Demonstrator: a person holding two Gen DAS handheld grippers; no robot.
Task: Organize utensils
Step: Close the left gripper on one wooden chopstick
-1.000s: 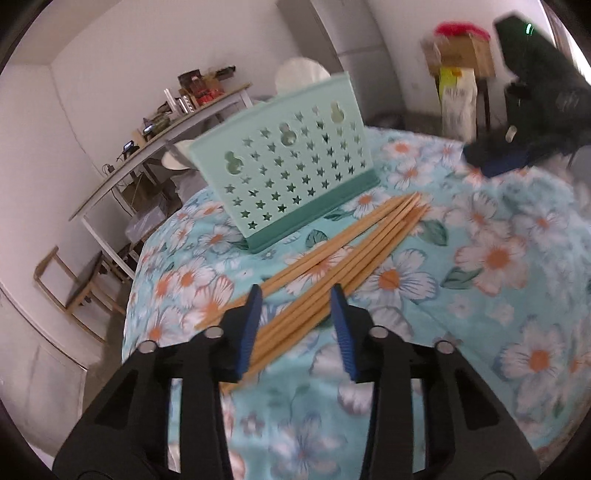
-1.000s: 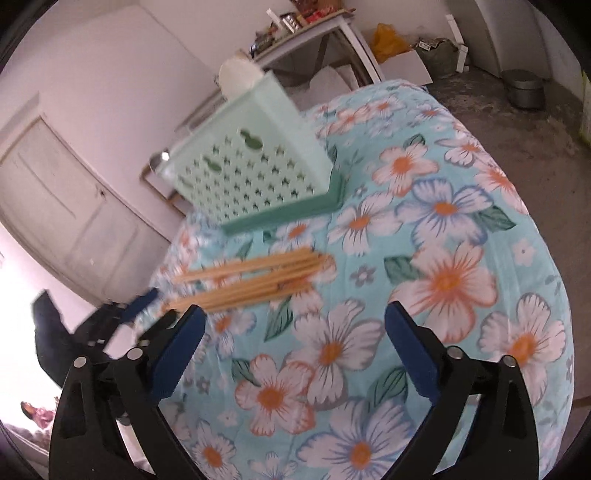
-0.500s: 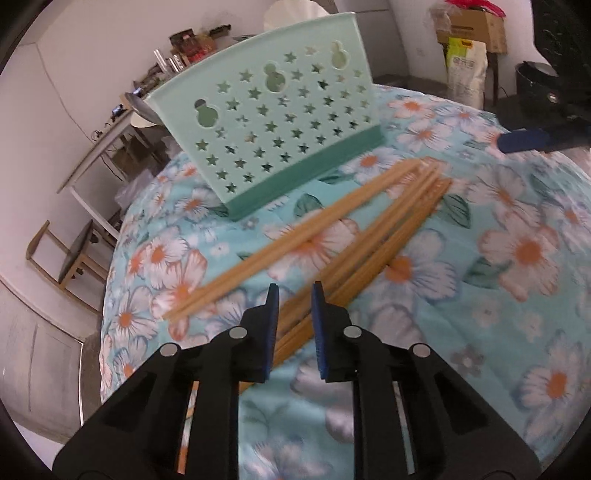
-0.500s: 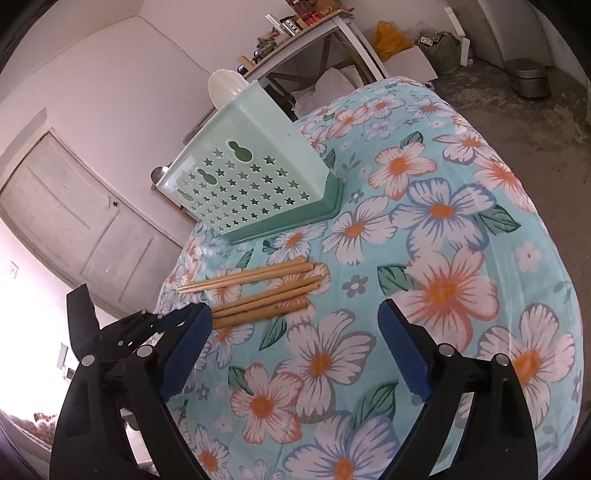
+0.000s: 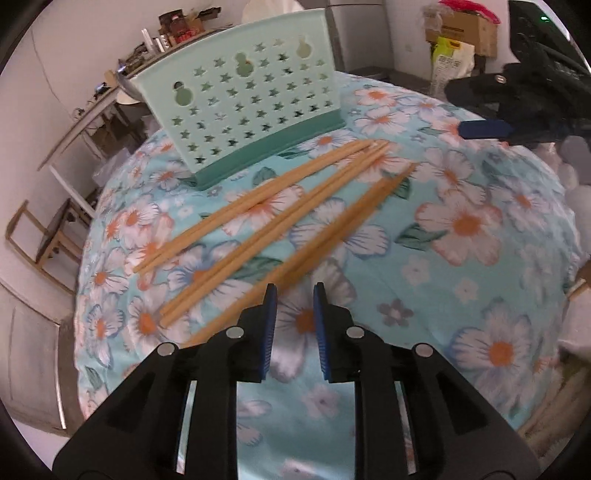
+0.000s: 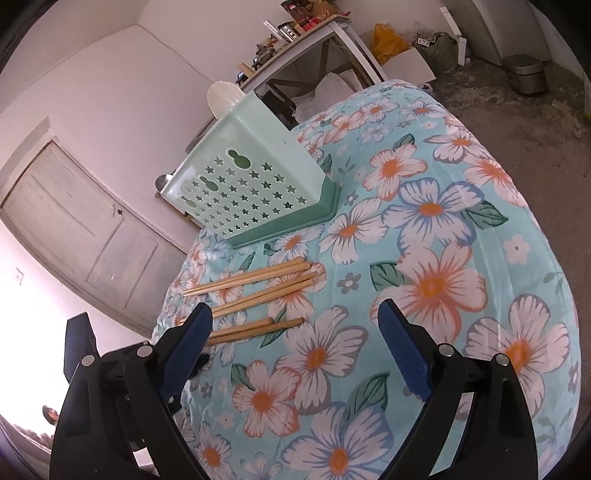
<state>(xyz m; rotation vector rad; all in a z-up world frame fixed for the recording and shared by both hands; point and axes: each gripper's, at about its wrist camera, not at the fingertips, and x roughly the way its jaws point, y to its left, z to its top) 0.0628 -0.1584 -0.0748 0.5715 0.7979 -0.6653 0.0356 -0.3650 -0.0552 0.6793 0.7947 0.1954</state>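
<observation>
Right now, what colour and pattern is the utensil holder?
Mint green utensil holder with star cutouts and a darker teal base; clearest in the left wrist view.

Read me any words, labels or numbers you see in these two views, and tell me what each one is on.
No text can be read.
Printed bag beside the cardboard box: green characters, too blurred to read.
Packages on the shelf: labels too small to read.
Mint utensil holder: only star and gourd cut-outs, no writing.

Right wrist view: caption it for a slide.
Open right tool hovers over floral tablecloth; six wooden chopsticks lie before star-perforated mint plastic holder.
</observation>
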